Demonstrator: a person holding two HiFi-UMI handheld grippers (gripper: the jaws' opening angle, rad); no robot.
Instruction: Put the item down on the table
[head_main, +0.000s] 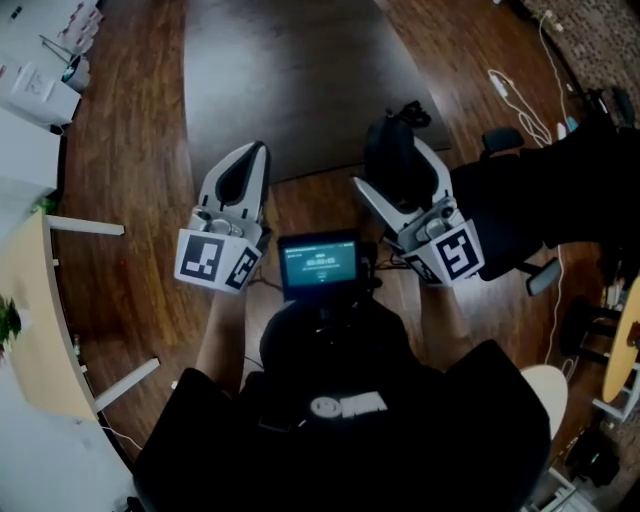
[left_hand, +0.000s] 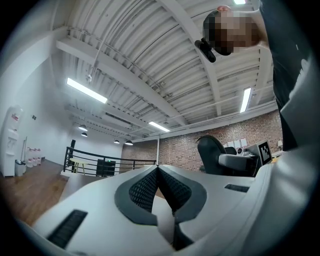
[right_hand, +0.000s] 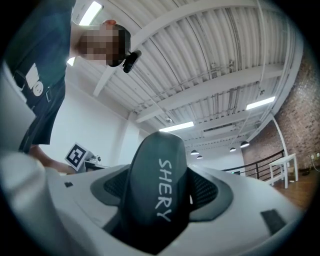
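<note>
Right gripper (right_hand: 162, 185) is clamping a smooth dark rounded SHERY-lettered item (right_hand: 159, 160), left gripper (left_hand: 158, 172) is closed empty; it could slip while tilting toward the dark table (head_main: 300, 80).

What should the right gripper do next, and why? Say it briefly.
Probably tip the right gripper forward and down toward the table. Its jaws are clamped on the item, but it points up at the ceiling, and the item rests on nothing yet.
</note>
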